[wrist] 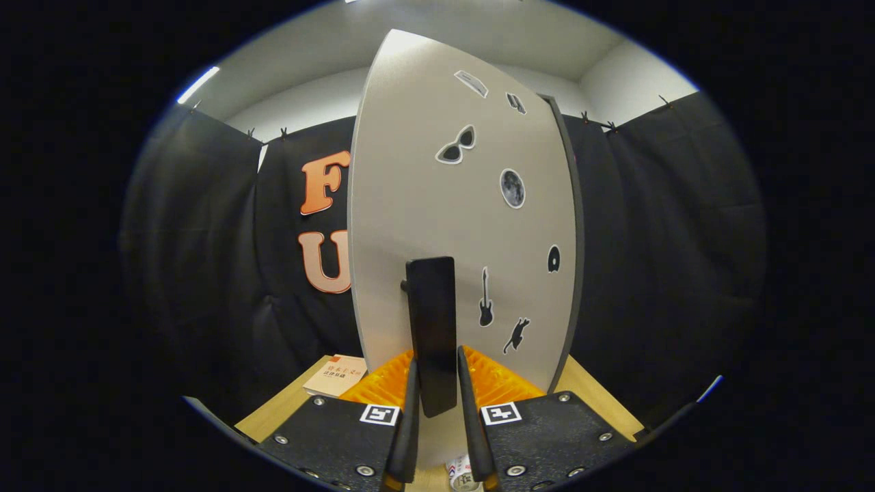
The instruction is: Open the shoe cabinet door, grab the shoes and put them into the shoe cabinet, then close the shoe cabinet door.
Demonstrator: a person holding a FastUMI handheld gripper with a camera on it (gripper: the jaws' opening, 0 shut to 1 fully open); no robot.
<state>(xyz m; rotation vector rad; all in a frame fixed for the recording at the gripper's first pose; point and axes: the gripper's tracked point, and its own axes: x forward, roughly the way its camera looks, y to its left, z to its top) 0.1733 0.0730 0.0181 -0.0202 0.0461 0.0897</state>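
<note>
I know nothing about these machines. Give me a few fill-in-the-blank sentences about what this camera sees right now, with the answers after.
1. The gripper has its two fingers either side of the door's black ____.
2. The cabinet door is decorated with stickers, among them a guitar, a cat and a pair of ____.
3. To the door's left, on the wooden table, lies a ____.
4. The sticker between the topmost stickers and the guitar pictures a ____.

Missing words: handle; sunglasses; book; moon

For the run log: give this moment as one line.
phase: door handling | tool: shut on door handle | cabinet door: stickered face ahead | shoes: unseen
</note>
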